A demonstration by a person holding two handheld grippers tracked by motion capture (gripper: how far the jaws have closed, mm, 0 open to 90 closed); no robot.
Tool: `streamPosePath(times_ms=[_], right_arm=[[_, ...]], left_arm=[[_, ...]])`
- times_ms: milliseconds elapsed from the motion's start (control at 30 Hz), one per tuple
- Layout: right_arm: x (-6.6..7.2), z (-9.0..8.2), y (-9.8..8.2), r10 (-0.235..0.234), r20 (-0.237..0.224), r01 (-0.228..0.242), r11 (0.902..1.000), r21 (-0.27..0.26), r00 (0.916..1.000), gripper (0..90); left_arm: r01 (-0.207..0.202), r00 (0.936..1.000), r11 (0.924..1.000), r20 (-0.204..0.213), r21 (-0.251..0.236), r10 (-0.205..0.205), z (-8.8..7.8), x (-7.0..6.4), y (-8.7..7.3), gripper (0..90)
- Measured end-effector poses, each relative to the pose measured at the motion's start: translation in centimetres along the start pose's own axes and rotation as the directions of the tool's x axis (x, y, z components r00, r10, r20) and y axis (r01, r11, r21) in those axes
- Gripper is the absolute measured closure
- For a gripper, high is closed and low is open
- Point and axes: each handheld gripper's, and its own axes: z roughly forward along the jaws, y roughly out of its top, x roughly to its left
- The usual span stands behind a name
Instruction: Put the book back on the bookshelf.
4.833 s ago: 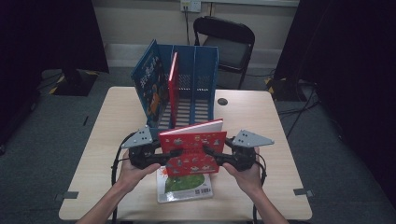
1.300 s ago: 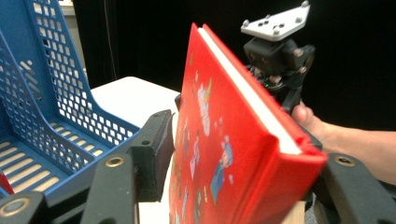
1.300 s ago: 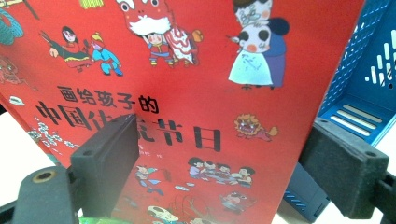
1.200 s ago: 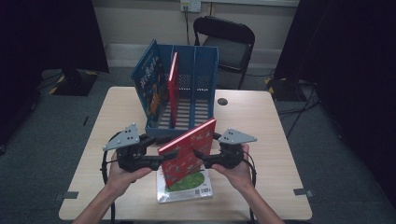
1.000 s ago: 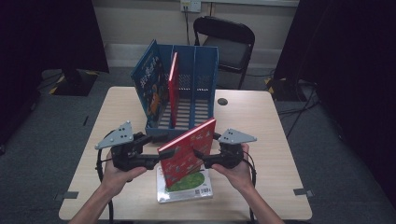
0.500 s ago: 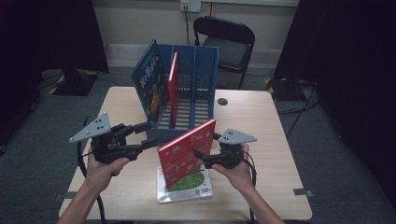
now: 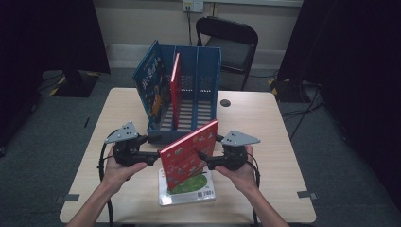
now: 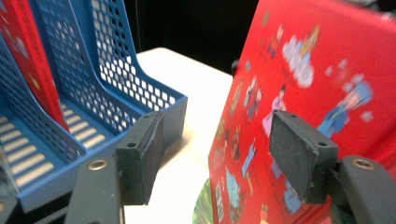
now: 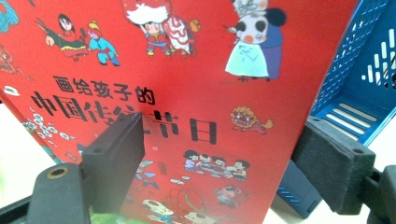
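- Red book [image 7: 189, 153]: held tilted upright just in front of the blue file rack [image 7: 189, 90], above a flat book [image 7: 187, 189].
- Right gripper [image 7: 205, 158]: clamps its edge, jaws just tightened.
- Left gripper [image 7: 153, 149]: jaws just widened, empty; it has swung back beside the book, likely to regrip for slotting.

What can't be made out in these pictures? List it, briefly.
- Flat book on the table, high view: its cover is mostly hidden by the raised red picture book.
- Dark round thing beside the blue file rack, high view: too small to identify.
- Red picture book's upper cover, left gripper view: blurred, and cut off by the picture's edge.
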Motion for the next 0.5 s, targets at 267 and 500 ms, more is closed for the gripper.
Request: streamPosePath(times_ms=[267,500], right_arm=[[-0.2,0.1,0.2,0.009,-0.011,-0.009,0.9999,0.006,0.9999,18.8],[-0.4,0.6,0.4,0.021,-0.019,-0.020,0.9997,0.016,0.9996,18.7]], left_arm=[[0.030,0.9995,0.9983,0.004,0.051,-0.031,1.5,0.1,-1.3,35.4],[0.035,0.9993,0.9977,0.007,0.057,-0.036,1.6,0.4,-1.6,36.6]])
